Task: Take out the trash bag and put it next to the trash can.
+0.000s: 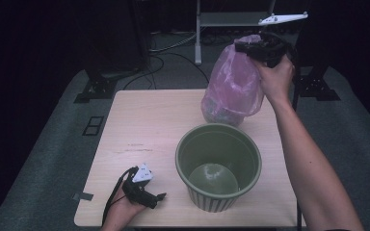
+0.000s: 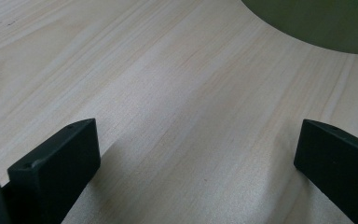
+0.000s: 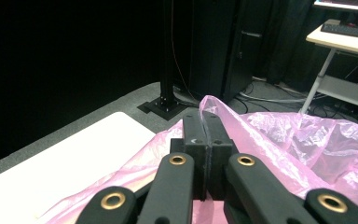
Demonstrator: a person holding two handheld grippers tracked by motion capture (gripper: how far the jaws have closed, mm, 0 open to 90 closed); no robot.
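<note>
rested low on the wooden table (image 1: 139, 120), left gripper (image 1: 149, 196) with jaws wide apart, idle beside green ribbed plant pot (image 1: 218, 166). pinched thin film of pink plastic bag (image 1: 232, 86) in right gripper (image 1: 251, 48), lifted behind pot; likely to tear, slip, or swing against rim.

Dim, dark surroundings, soft focus

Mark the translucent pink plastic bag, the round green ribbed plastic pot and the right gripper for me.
Translucent pink plastic bag (image 1: 233, 84): high view, middle of its crinkled side.
Round green ribbed plastic pot (image 1: 218, 202): high view, ribbed outer wall nearest the camera.
Right gripper (image 3: 207, 128): right gripper view, between its fingertips, shut on the bag's top.
</note>
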